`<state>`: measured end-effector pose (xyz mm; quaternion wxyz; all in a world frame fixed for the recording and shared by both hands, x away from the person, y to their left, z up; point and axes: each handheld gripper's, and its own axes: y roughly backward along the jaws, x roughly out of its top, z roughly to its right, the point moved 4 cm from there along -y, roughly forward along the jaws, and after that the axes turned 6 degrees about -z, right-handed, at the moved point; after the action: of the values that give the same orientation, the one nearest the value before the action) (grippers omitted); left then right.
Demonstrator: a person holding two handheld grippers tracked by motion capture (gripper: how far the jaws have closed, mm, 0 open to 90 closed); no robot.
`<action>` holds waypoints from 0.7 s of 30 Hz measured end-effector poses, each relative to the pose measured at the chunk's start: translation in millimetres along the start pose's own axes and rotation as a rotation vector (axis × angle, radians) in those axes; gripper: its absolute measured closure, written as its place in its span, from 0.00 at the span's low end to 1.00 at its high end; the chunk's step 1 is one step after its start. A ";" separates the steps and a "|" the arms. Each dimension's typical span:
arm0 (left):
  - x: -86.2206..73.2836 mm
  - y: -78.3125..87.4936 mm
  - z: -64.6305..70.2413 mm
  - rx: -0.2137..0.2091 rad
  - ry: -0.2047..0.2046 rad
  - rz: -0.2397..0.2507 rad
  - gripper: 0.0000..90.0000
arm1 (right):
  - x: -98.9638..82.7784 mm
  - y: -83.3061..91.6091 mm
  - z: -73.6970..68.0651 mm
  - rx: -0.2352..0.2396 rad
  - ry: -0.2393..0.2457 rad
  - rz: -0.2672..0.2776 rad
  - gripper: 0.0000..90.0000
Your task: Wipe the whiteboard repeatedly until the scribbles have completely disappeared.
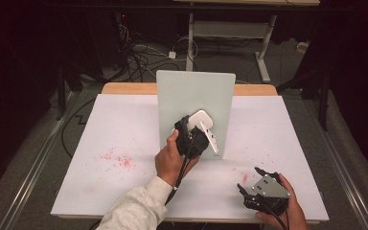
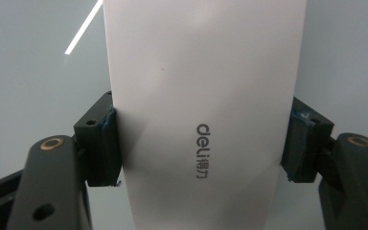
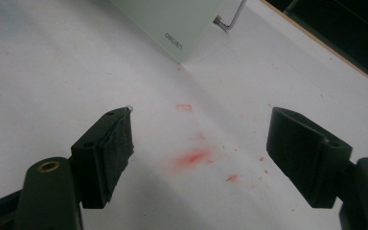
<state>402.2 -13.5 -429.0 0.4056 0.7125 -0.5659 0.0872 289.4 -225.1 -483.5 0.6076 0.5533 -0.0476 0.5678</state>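
A pale green board stands upright at the middle of the white table. My left gripper is shut on a white eraser and holds it against the board's lower face. In the left gripper view the eraser, printed "deli", is clamped between both pads of the left gripper, with the board close behind. My right gripper hovers open near the front right of the table, holding nothing. The right gripper view has the right gripper above a red smear, and the board's lower corner farther off.
Red specks and smears mark the table left of the board. A metal foot props the board at its corner. Beyond the table's far edge are a desk frame and floor cables.
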 end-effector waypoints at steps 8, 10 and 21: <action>-12.2 -3.1 23.1 0.029 -0.076 -0.035 0.32 | -0.3 0.3 -0.1 0.001 0.004 -0.002 0.27; -12.4 -2.7 27.9 0.019 -0.096 -0.041 0.32 | -0.2 0.0 -1.4 0.002 0.005 -0.006 0.27; 6.0 2.0 1.6 -0.033 -0.004 0.011 0.32 | -0.7 -0.1 -2.3 0.006 0.004 -0.009 0.27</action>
<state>402.0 -19.1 -425.6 0.4158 0.7027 -0.5719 0.0785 288.0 -223.9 -484.9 0.6086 0.5543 -0.0420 0.5663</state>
